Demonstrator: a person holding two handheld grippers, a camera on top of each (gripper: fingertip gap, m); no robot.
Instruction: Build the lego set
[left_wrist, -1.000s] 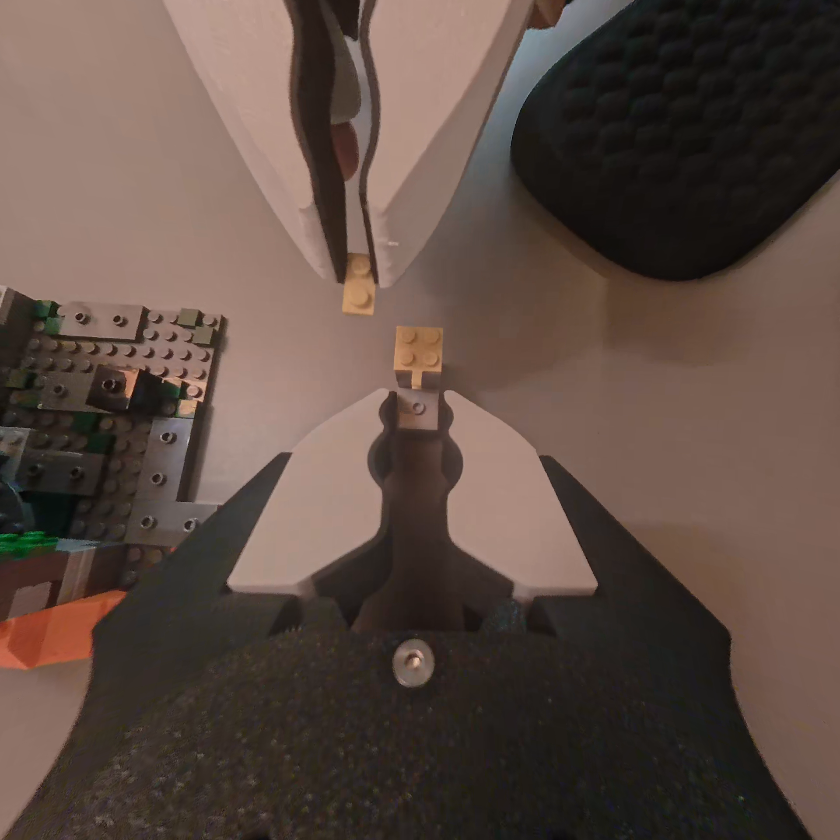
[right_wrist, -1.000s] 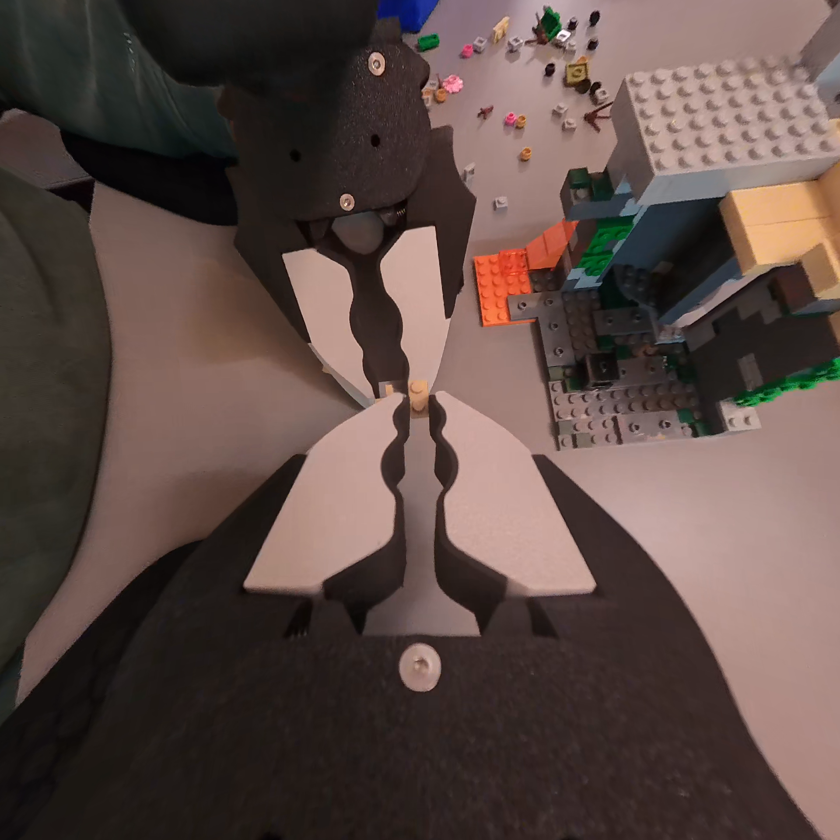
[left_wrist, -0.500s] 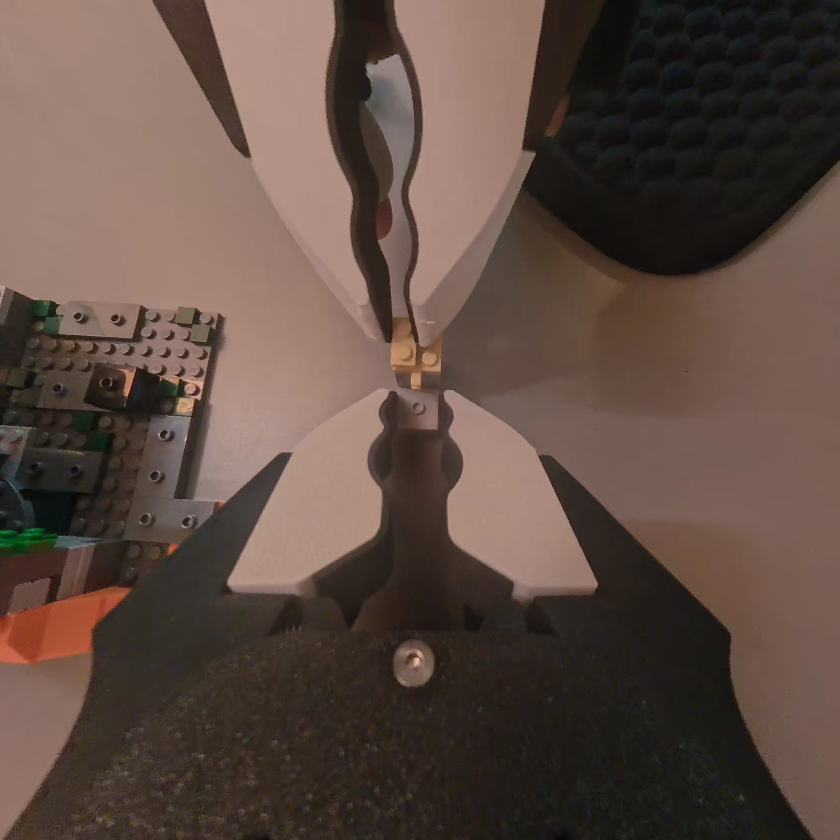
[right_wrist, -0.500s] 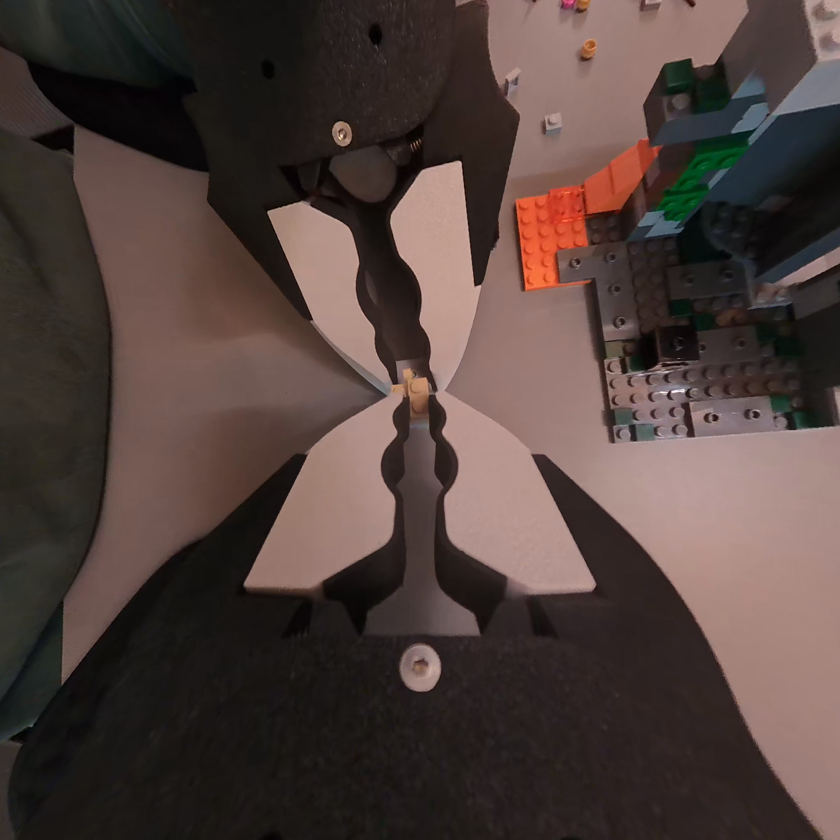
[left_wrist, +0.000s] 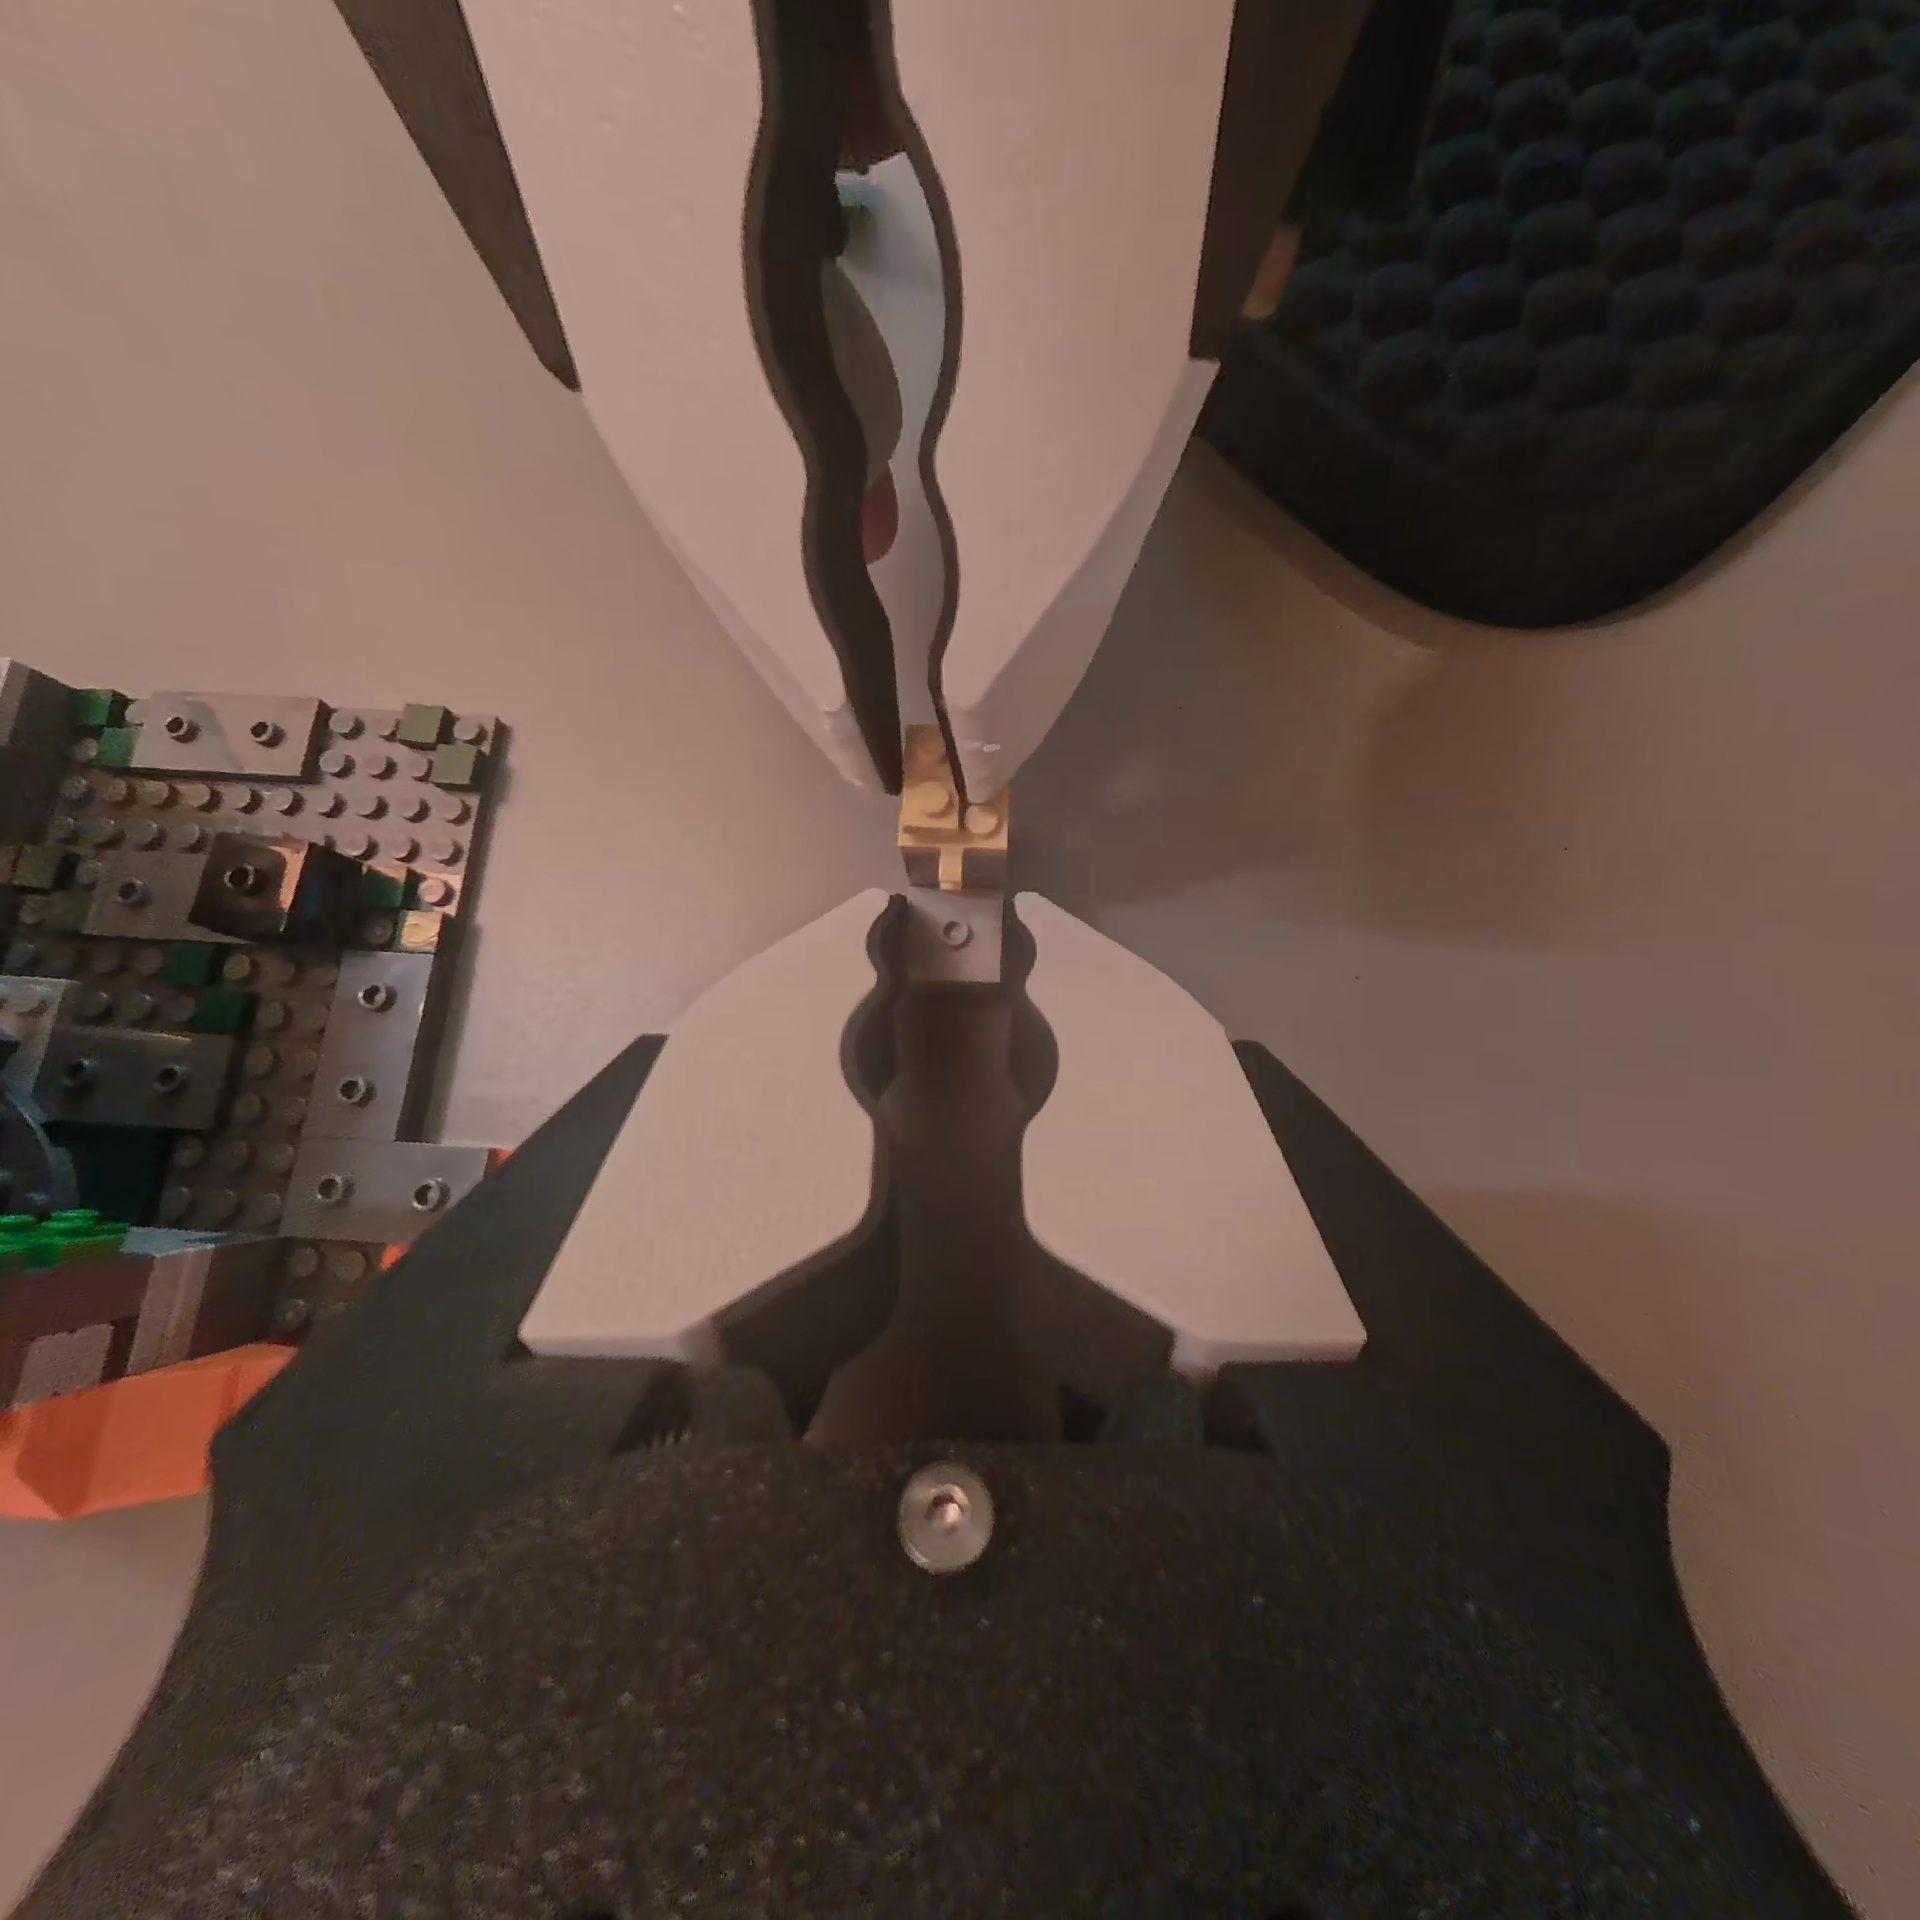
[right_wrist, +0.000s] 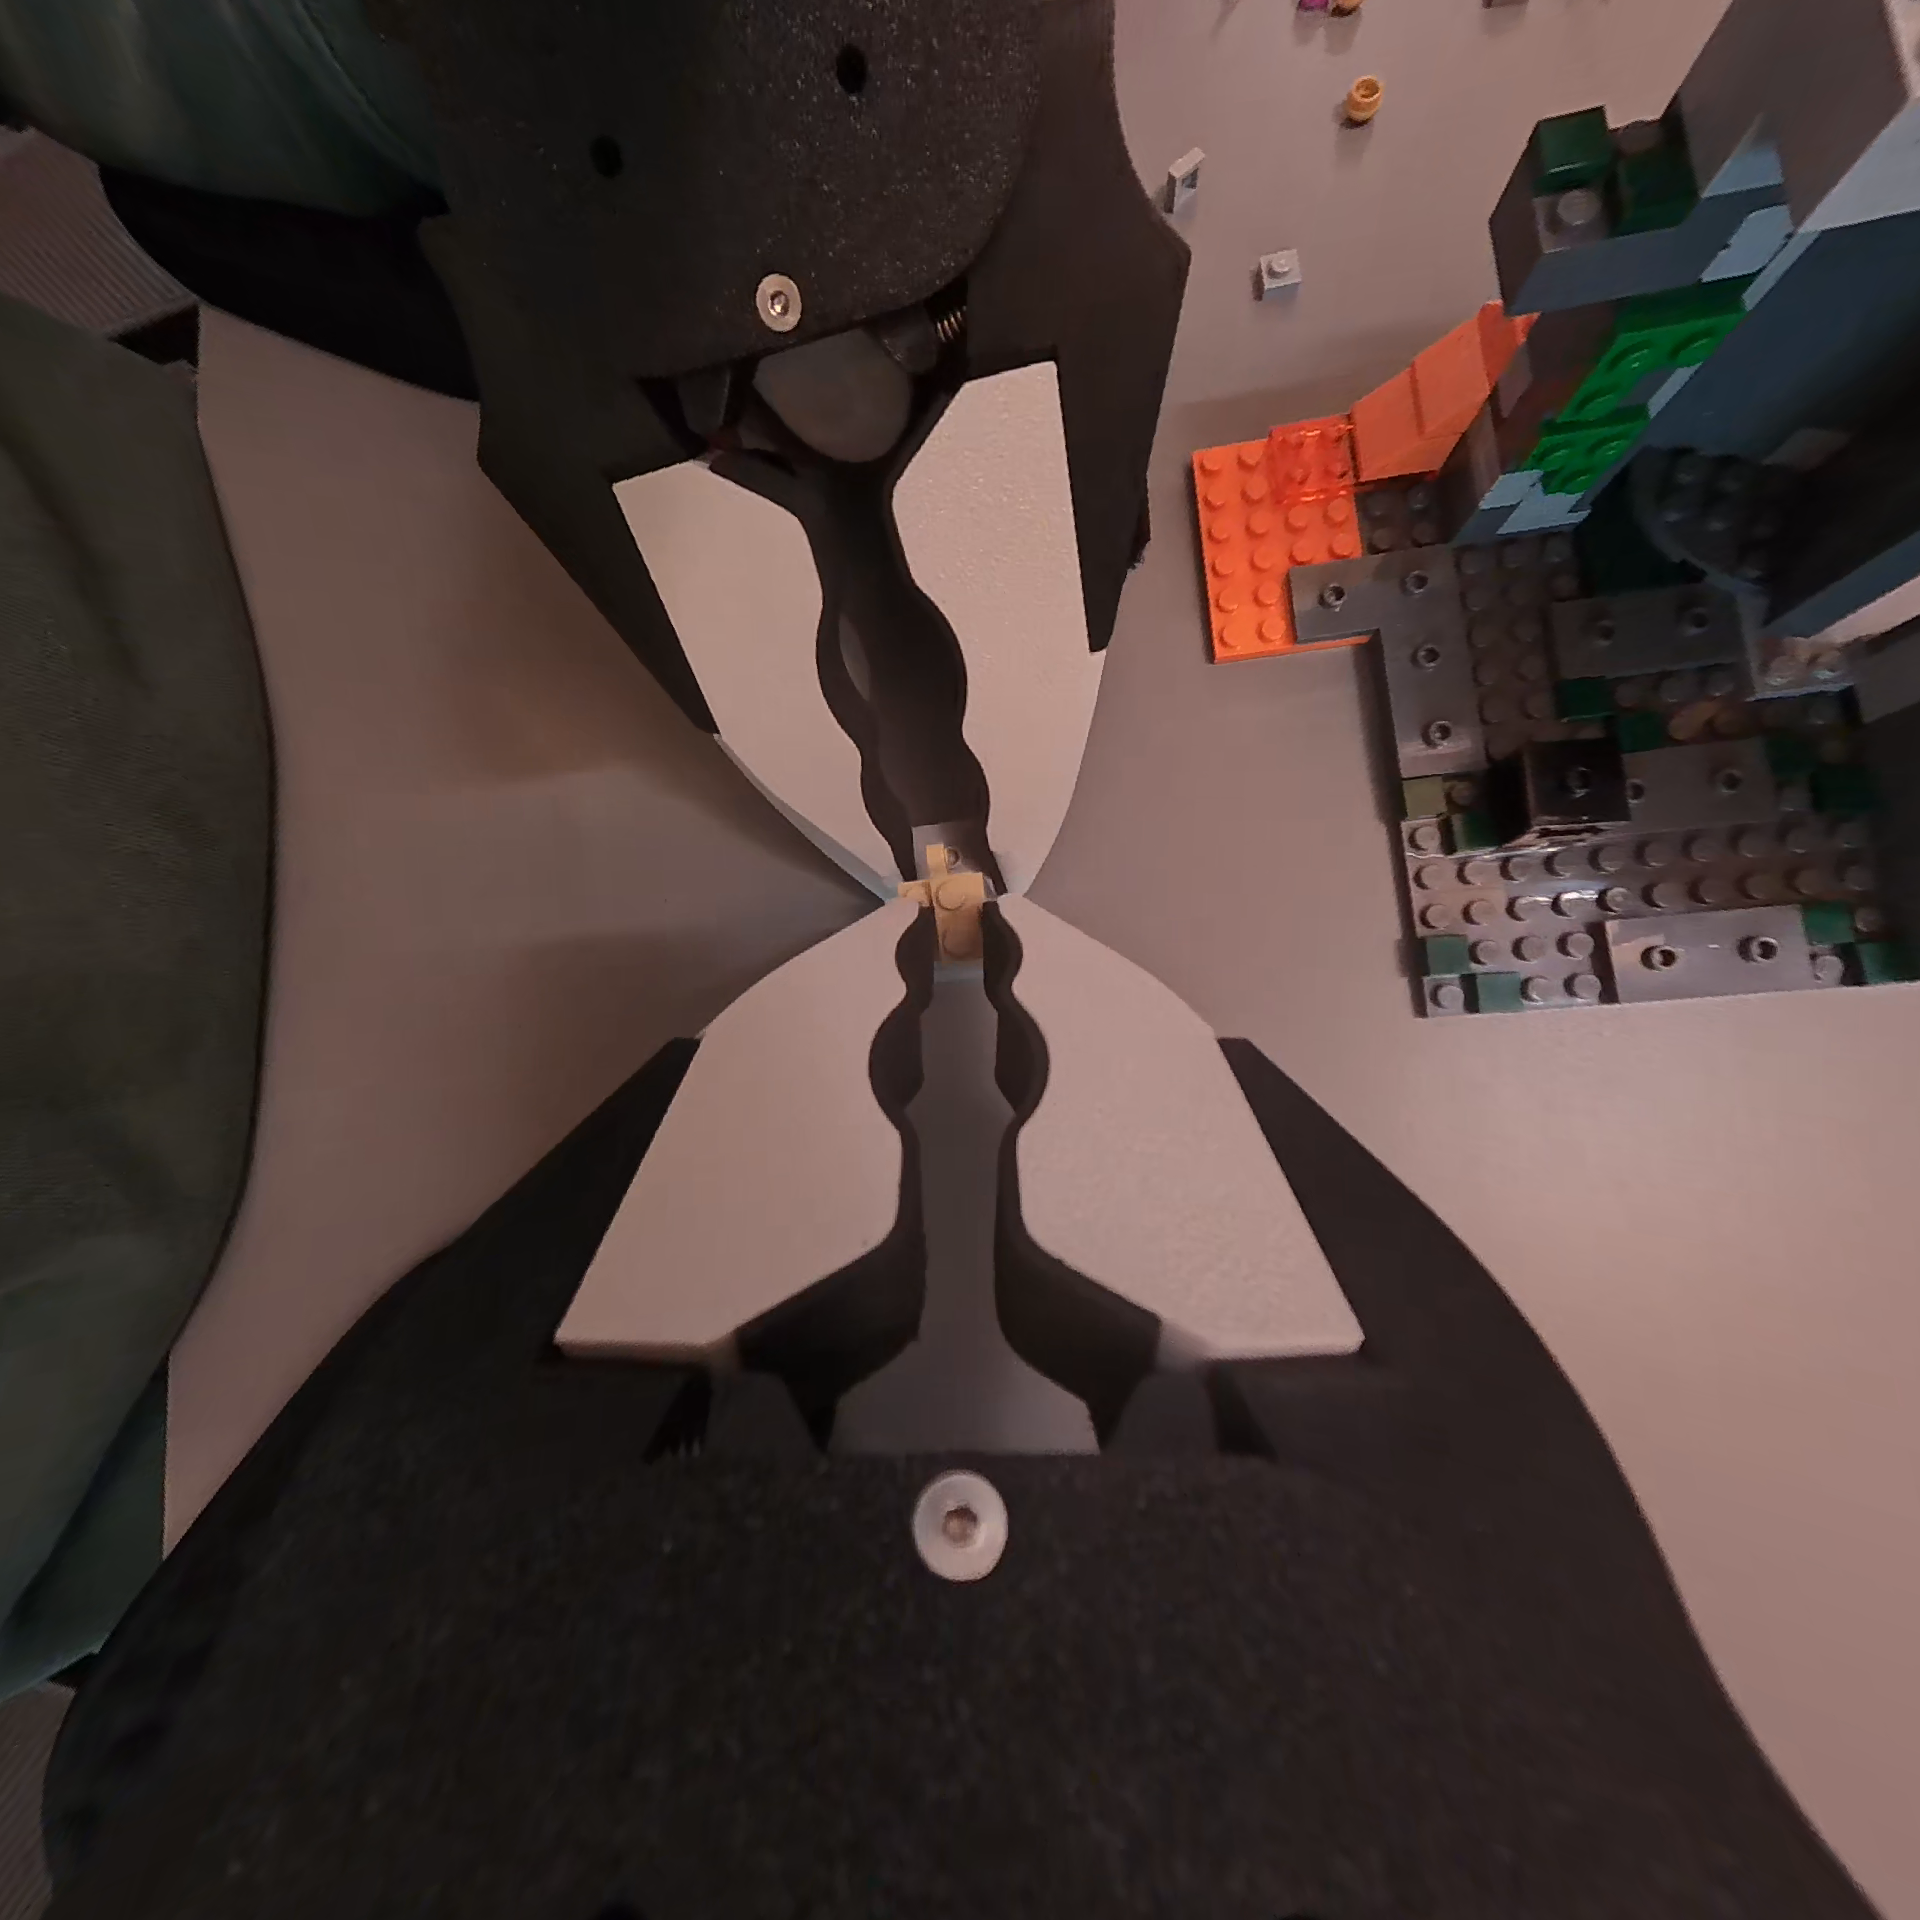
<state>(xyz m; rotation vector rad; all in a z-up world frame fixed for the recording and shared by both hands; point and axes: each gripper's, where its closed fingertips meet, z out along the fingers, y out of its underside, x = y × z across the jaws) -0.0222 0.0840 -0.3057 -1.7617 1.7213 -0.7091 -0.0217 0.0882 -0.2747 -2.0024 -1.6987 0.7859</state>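
In the left wrist view my left gripper (left_wrist: 951, 914) is shut on a small grey brick piece (left_wrist: 951, 945) with a tan two-by-two plate (left_wrist: 971, 844) fixed to its front. My right gripper (left_wrist: 928, 764) comes in from the top, shut on a small narrow tan plate (left_wrist: 925, 774) that overlaps the two-by-two plate's studs. In the right wrist view my right gripper (right_wrist: 951, 930) pinches that narrow tan plate (right_wrist: 954, 925). It meets the left gripper (right_wrist: 951, 847) tip to tip, above the pale table (right_wrist: 1351, 1195).
A grey, green and brown brick model (left_wrist: 260, 935) on an orange plate (left_wrist: 125, 1434) stands at the left, and it shows at the right in the right wrist view (right_wrist: 1610, 748). A black honeycomb cushion (left_wrist: 1610, 312) lies top right. Loose small pieces (right_wrist: 1278, 275) and green cloth (right_wrist: 104, 831) lie around. Only a small space, under 4 cm, lies between the two pairs of fingers.
My right gripper has moved toward the left one, bringing the narrow tan plate from a gap away onto the tan two-by-two plate. Both grasps have stayed the same.
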